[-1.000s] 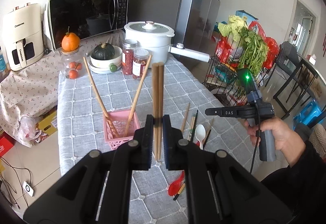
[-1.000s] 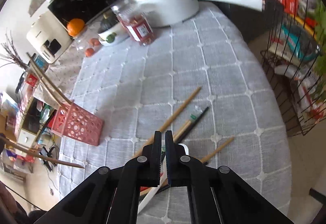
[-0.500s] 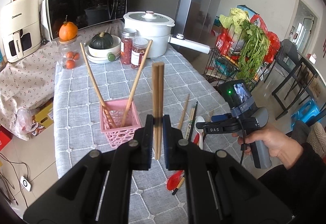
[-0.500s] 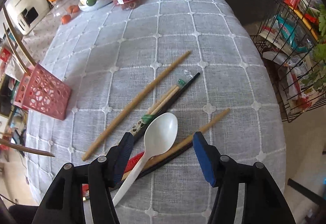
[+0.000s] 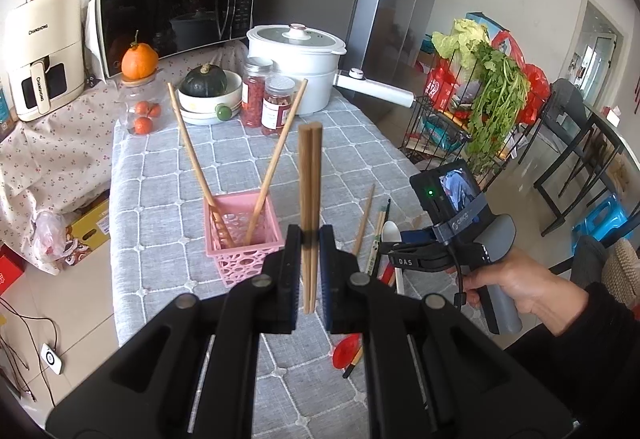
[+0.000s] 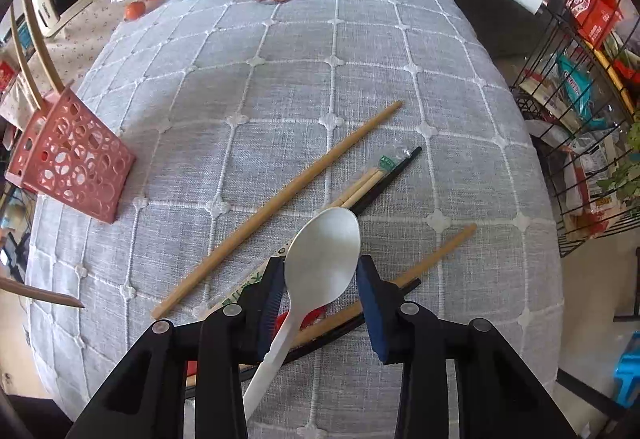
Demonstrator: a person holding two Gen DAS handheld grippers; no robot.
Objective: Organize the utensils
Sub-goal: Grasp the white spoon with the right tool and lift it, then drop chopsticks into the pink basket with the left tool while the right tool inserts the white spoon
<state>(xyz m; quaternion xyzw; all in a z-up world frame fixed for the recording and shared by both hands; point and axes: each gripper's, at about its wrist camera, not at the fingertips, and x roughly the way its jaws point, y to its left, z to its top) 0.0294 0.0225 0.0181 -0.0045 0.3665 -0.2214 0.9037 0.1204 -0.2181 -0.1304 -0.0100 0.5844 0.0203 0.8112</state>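
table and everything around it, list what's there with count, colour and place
pink basket: 1, pink, left side of table
chopsticks in basket: 2, wood, leaning apart
held chopsticks: 2, wood, upright in left claw
white spoon: 1, white, between right claw fingers
loose chopsticks: several, wood and black, near the spoon
red spoon: 1, red, near table edge
pot: 1, white, far end
jars: 2, red contents, by pot
squash in bowl: 1, dark green
microwave: 1, black, behind table
left claw: shut on chopsticks
right claw: open around spoon
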